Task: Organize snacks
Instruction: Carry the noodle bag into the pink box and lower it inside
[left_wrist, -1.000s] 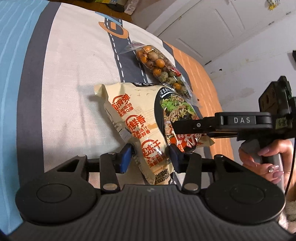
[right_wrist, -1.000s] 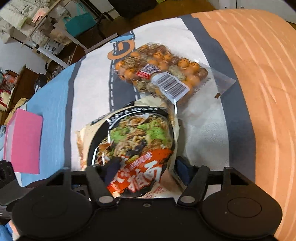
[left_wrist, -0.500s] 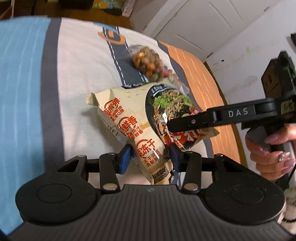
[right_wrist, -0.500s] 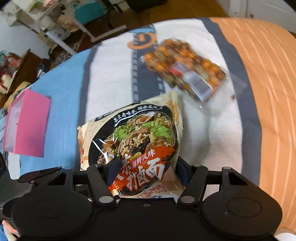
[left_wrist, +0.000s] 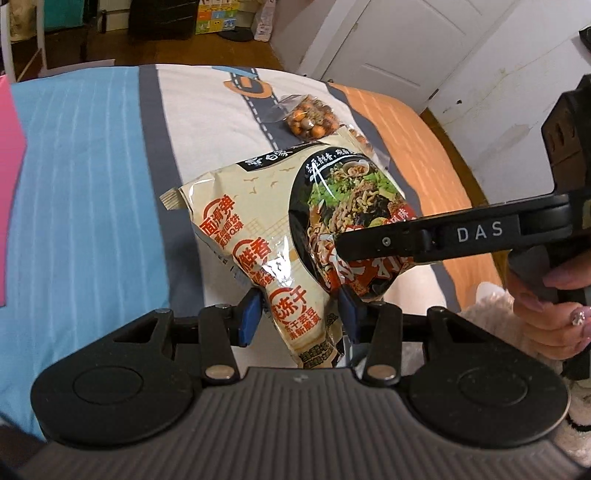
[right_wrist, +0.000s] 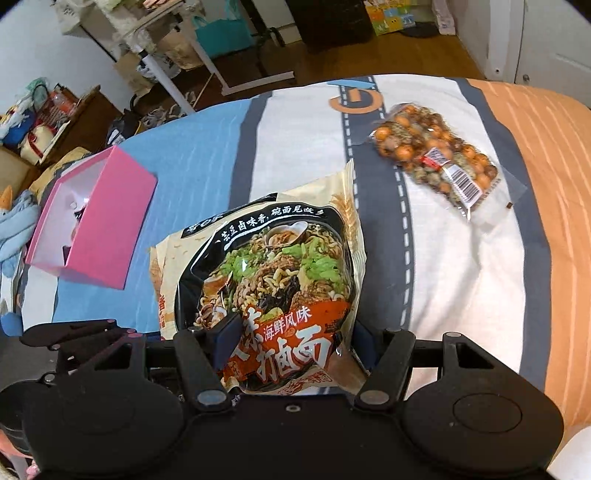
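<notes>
A beige noodle packet (left_wrist: 280, 229) with a picture of a noodle bowl hangs in the air above the bed. My left gripper (left_wrist: 300, 316) is shut on its lower left end. My right gripper (right_wrist: 295, 338) is shut on its lower right end (right_wrist: 273, 280), and its arm (left_wrist: 443, 236) reaches in from the right in the left wrist view. A clear bag of orange and brown round snacks (right_wrist: 436, 162) lies on the bed beyond the packet; it also shows in the left wrist view (left_wrist: 310, 118).
An open pink box (right_wrist: 92, 225) stands on the blue part of the striped bedspread (right_wrist: 207, 155) at the left. Its edge shows in the left wrist view (left_wrist: 9, 192). Shelves, bags and a wooden floor lie beyond the bed. A white door (left_wrist: 424, 44) is at the back right.
Both grippers have lifted the noodle packet up off the bed and drawn back. The snack bag and bed now look farther away, and the pink box has come more into view.
</notes>
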